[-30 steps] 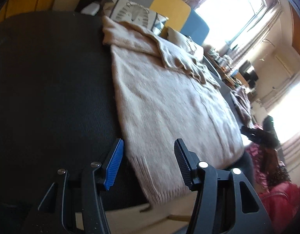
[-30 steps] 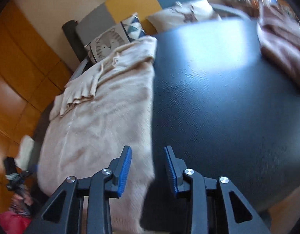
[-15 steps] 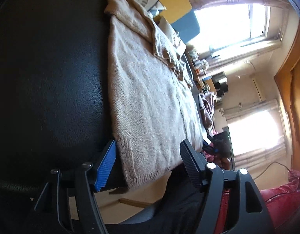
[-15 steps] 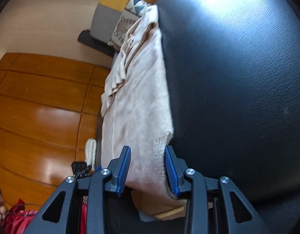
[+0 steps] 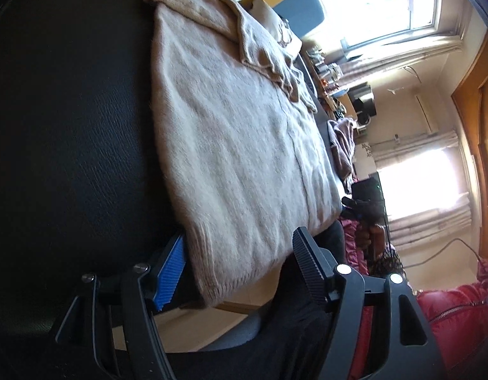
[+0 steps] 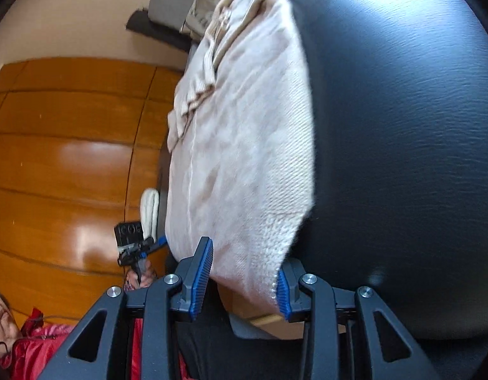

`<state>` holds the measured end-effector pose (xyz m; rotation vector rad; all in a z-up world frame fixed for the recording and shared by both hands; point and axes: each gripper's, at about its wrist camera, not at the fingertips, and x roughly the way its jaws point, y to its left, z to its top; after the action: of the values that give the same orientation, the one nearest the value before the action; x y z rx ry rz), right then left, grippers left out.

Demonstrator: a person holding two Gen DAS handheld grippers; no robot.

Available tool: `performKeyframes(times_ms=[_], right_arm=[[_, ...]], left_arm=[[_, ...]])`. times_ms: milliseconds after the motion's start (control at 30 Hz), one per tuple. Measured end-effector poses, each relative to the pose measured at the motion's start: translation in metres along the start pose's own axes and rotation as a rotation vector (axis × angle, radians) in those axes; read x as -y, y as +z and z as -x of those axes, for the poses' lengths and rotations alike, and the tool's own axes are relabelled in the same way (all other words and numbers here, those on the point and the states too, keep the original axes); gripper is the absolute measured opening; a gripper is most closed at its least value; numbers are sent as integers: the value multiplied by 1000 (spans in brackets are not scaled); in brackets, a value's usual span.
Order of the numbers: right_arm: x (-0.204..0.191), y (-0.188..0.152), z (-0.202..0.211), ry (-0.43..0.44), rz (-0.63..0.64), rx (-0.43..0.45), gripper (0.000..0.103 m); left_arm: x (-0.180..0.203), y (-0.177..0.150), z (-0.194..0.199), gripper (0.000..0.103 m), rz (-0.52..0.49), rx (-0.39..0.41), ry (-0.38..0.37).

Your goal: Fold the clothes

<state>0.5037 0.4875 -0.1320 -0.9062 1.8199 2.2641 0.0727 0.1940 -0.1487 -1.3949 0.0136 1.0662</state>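
A beige knitted sweater (image 5: 237, 145) lies flat on a black leather surface (image 5: 69, 126), sleeves folded in at the far end. Its ribbed hem hangs at the near edge. My left gripper (image 5: 237, 269) is open, its jaws either side of the hem's left corner, one below and one above. In the right wrist view the sweater (image 6: 244, 145) lies on the same black surface (image 6: 402, 126). My right gripper (image 6: 244, 281) is open, its jaws straddling the hem's right corner.
Patterned cushions (image 6: 209, 3) and a sofa back lie beyond the sweater. Another garment (image 5: 342, 145) sits at the far side. A wooden wall (image 6: 69, 158) is to the left. The person's red jacket (image 5: 449, 316) is near the grippers.
Both grippers have dropped low and moved in to the sweater's near hem, so each now has a hem corner between its open jaws. The right jaws have widened.
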Motion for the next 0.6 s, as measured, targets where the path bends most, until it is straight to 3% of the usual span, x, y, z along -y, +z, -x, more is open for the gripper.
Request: performKeyframes(times_ms=[233, 367, 600], right_arm=[[-4, 4, -16, 39, 4, -32, 36], [-12, 9, -24, 29, 14, -54, 36], [-23, 7, -33, 7, 57, -62, 33]], left_arm=[[2, -2, -7, 70, -25, -6, -48], [11, -6, -13, 70, -84, -31, -49], [15, -14, -17, 70, -75, -6, -80]])
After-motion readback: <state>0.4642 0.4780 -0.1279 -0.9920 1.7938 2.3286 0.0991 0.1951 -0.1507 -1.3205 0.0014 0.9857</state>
